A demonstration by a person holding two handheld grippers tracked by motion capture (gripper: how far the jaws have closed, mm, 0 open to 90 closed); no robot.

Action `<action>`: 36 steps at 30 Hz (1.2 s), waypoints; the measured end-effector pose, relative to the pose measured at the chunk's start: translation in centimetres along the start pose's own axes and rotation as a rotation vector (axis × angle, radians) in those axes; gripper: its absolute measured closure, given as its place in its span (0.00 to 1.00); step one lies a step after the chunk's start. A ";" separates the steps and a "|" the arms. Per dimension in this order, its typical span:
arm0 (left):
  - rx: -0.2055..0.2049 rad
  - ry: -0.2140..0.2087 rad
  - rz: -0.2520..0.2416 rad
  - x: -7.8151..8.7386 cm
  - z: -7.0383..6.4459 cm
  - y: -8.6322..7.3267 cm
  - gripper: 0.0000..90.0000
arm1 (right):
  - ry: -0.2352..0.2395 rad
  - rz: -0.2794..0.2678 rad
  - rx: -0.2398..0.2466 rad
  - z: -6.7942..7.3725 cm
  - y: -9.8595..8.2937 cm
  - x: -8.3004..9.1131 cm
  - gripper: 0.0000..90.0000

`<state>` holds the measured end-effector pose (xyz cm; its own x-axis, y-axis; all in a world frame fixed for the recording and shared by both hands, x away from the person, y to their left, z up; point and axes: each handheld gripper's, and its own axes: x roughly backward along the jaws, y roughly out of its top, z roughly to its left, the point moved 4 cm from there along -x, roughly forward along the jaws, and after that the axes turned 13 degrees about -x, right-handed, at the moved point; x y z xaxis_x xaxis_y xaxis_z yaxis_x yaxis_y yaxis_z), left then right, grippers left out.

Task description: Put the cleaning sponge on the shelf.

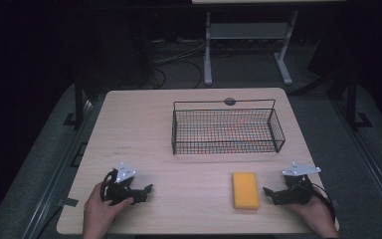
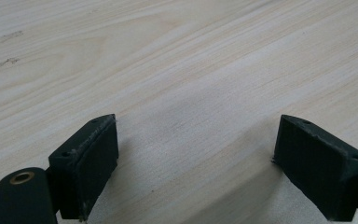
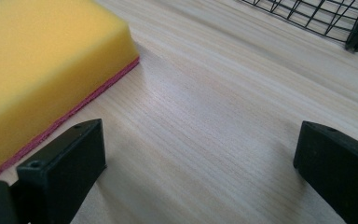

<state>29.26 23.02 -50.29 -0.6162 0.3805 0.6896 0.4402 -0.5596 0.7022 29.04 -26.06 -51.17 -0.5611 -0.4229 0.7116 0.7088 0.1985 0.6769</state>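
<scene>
From the high view, the yellow sponge (image 1: pixel 245 190) lies flat on the desk (image 1: pixel 144 129), on the near side of the wire basket (image 1: pixel 227 129) and well apart from it. The right claw (image 1: pixel 269 193) rests just to the right of the sponge, its jaws spread and pointing at the sponge's side, not touching it. The left claw (image 1: pixel 146 191) sits well to the left of the sponge, also spread and holding nothing. The likely work is lifting the sponge into the basket. I judge the main risk to be that the right claw comes in low and sideways, so a jaw may shove the sponge along the desk instead of straddling it.

In the left gripper view, the left claw (image 2: pixel 196 140) stands wide open over bare wood. Nothing lies between its jaws, so it gives no help if the sponge slides away.

In the right gripper view, the right claw (image 3: pixel 200 149) is open, with the sponge (image 3: pixel 42 65) off beyond its left jaw rather than between the two. A thin red layer shows along the sponge's bottom edge. If the claw closes from here, I reckon it catches only air or a soft corner, which would squash and slip out. A corner of the basket (image 3: pixel 354 28) sits beyond the sponge's far side; a sponge carried too low could snag on that rim.
</scene>
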 end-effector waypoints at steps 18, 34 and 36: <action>0.000 0.000 0.000 0.0 0.0 0.0 0.14 | -0.001 0.023 -0.001 0.0 0.6 1.0 0.34; 0.001 0.000 -0.001 0.0 0.0 0.0 0.14 | 0.077 0.071 0.020 0.6 1.4 2.0 1.00; 0.001 0.000 -0.001 0.0 0.0 0.0 0.14 | 0.098 0.084 0.018 0.8 1.4 2.1 1.00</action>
<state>29.25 23.02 -50.29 -0.6167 0.3806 0.6891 0.4404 -0.5587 0.7028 28.51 -25.95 -48.53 -0.4552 -0.4882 0.7446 0.7433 0.2521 0.6197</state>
